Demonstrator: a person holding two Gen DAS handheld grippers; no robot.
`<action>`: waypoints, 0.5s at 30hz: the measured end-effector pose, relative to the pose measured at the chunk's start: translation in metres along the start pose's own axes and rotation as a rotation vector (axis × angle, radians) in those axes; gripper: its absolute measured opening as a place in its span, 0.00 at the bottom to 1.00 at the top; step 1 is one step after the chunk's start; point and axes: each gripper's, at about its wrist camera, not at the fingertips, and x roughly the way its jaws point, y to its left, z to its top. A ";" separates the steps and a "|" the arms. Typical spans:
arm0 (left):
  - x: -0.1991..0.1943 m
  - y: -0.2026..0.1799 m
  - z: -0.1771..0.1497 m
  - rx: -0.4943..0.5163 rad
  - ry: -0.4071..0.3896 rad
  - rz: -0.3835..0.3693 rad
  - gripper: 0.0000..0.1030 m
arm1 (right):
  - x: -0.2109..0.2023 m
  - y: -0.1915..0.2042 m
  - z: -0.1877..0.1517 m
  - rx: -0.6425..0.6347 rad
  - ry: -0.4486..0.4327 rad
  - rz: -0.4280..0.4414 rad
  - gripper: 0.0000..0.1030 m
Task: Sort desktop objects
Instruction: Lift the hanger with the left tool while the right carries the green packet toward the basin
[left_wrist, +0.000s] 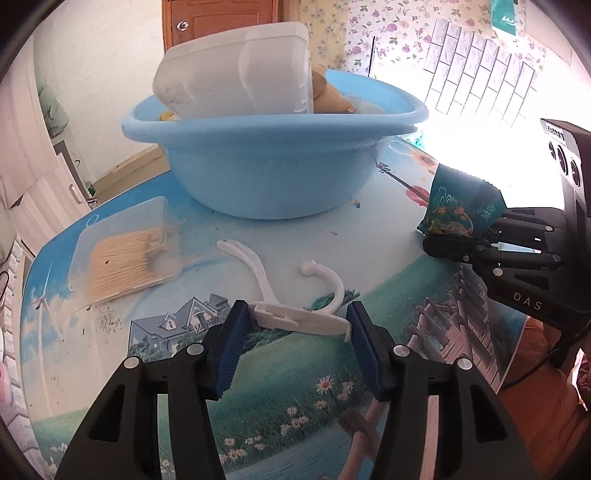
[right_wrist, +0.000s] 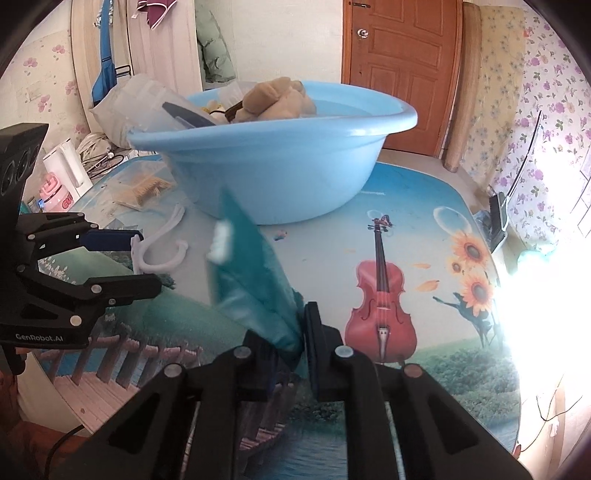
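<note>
A white plastic hook (left_wrist: 295, 317) lies on the picture-printed table, its two curved arms pointing toward the blue basin (left_wrist: 266, 177). My left gripper (left_wrist: 295, 326) is shut on the hook's flat base bar, with a blue pad against each end. In the right wrist view the hook (right_wrist: 162, 247) sits at the left gripper (right_wrist: 138, 258). My right gripper (right_wrist: 295, 343) is shut on the lower corner of a teal snack packet (right_wrist: 251, 273), held tilted above the table. The left wrist view shows the packet (left_wrist: 461, 206) at the right gripper (left_wrist: 458, 240).
The basin (right_wrist: 280, 173) holds a white plastic tub (left_wrist: 236, 70) and a tan plush toy (right_wrist: 277, 98). A clear box of toothpicks (left_wrist: 125, 254) lies left of the hook. A white kettle (right_wrist: 70, 166) and cables stand beyond the table's left edge, and a dark device (right_wrist: 498, 218) leans at its right edge.
</note>
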 end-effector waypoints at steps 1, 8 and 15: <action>-0.002 0.001 -0.002 -0.009 -0.001 -0.001 0.52 | -0.001 0.001 -0.001 -0.001 0.000 0.003 0.12; -0.021 0.011 -0.015 -0.062 -0.032 -0.006 0.52 | -0.007 0.005 -0.003 -0.004 -0.013 0.017 0.10; -0.038 0.015 -0.016 -0.080 -0.073 -0.010 0.52 | -0.014 0.009 0.000 -0.001 -0.034 0.026 0.10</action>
